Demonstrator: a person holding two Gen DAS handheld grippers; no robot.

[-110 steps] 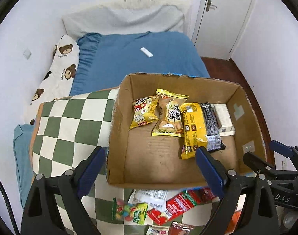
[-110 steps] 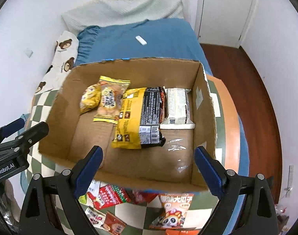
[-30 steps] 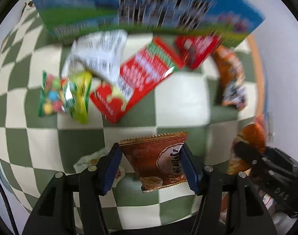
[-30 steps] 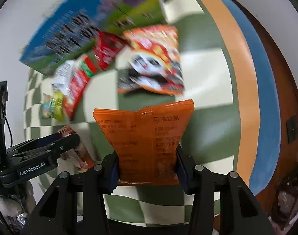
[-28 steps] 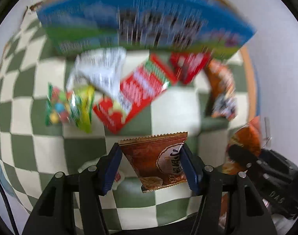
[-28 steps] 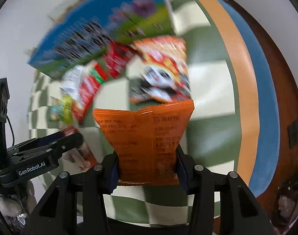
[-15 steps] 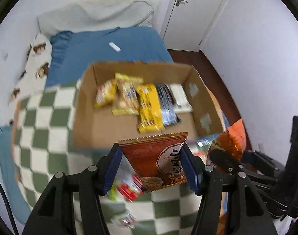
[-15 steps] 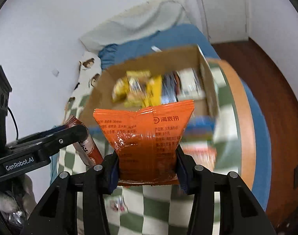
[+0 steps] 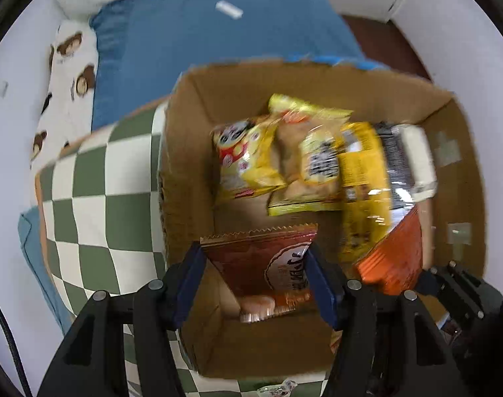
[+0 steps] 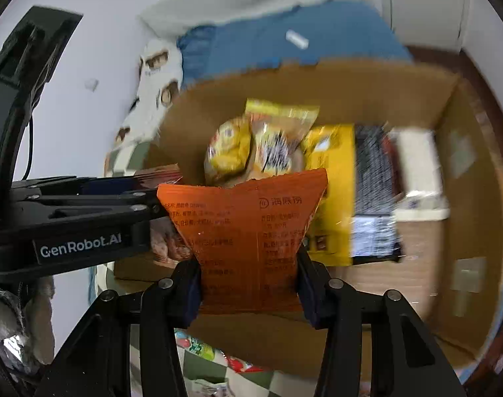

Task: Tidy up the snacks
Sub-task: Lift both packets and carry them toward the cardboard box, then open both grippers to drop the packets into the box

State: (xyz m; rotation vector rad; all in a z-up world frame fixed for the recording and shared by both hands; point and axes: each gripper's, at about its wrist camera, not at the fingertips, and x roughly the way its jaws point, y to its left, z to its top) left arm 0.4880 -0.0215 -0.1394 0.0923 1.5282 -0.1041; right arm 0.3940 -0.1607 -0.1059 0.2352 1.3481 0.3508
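Since a second ago both grippers have travelled from the loose snacks on the checkered cloth to above the open cardboard box (image 9: 191,139), each carrying its packet along.

The left gripper (image 9: 256,284) has its jaws partly closed, and the blue pads press on both sides of a brown-red packet (image 9: 261,264) with a zigzag top edge. This packet hangs over the near left part of the box floor. The right gripper (image 10: 248,287) has its jaws narrow too, clamped on the lower part of an orange packet (image 10: 244,231), which stands upright between them over the near half of the box. In the left wrist view the orange packet (image 9: 393,254) shows just to the right of the brown-red one.

Inside the box, along the far wall, several snacks lie side by side: a yellow bag with a cartoon face (image 9: 244,162), a yellow pouch (image 9: 307,162), a long yellow-and-black pack (image 9: 367,192) and a white pack (image 9: 416,162) near the far right corner.

The box stands on the green-and-white checkered cloth (image 9: 96,192). Some small snacks (image 10: 201,350) lie on the cloth in front of the near wall of the box. Behind the box there is a blue bedcover (image 9: 191,36) with a small white object (image 9: 229,10) on it
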